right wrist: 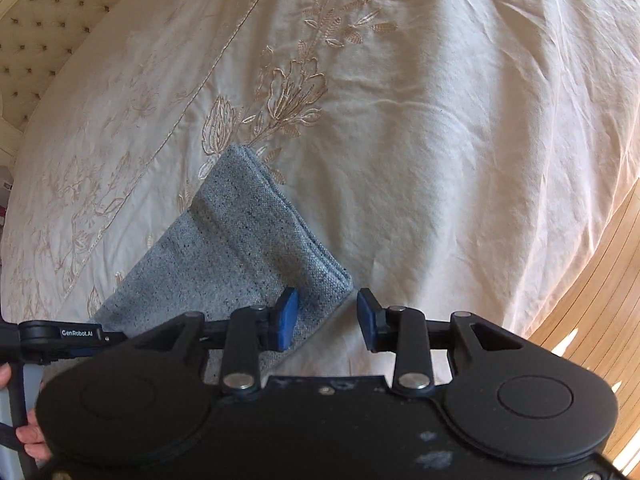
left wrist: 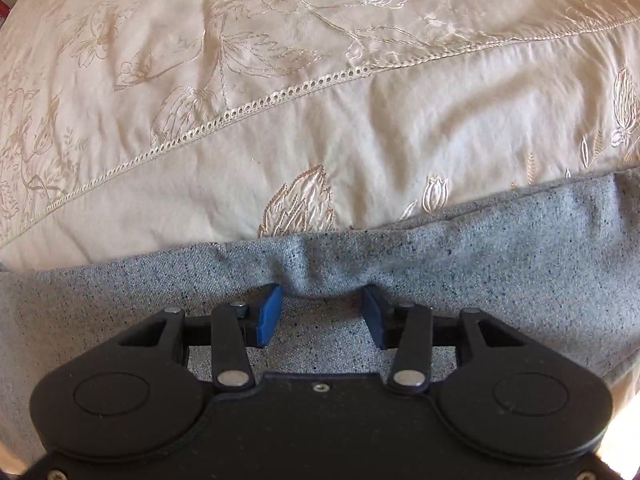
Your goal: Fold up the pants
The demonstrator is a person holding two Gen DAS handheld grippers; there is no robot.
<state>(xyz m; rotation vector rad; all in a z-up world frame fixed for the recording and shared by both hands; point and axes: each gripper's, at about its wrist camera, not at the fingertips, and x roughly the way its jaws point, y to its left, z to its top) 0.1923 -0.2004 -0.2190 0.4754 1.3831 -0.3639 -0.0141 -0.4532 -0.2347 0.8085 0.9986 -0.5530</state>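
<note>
One pair of pants (right wrist: 248, 248), folded, lies on one bed (right wrist: 440, 140); two grippers work over it, each with two blue pads.

Pants: grey-blue flecked woven cloth, coarse weave, dark specks. In the right wrist view the bundle reads as a long folded strip with stacked layer edges at its near corner and a stitched seam running along its length. In the left wrist view the cloth fills the ground under and to both sides of the jaws, its far edge just ahead of the pad tips.

Bed cover: cream, smooth, lightly creased, with raised floral embroidery and one openwork lace band (left wrist: 248, 108) well ahead of the left jaws. Tufted, buttoned headboard (right wrist: 52, 12) far ahead-left of the right jaws; wood plank floor (right wrist: 592, 280) to their right.

Left gripper (left wrist: 323, 316): jaws apart, roughly half spread, pads straddling a small raised pucker of cloth; clamping not evident.

Right gripper (right wrist: 327, 318): jaws apart, nothing clamped. Left pad sits over the corner of the folded strip; right pad is over bare cover, just beside that corner.

One hand (right wrist: 24, 432) shows at the lower left edge of the right wrist view.
</note>
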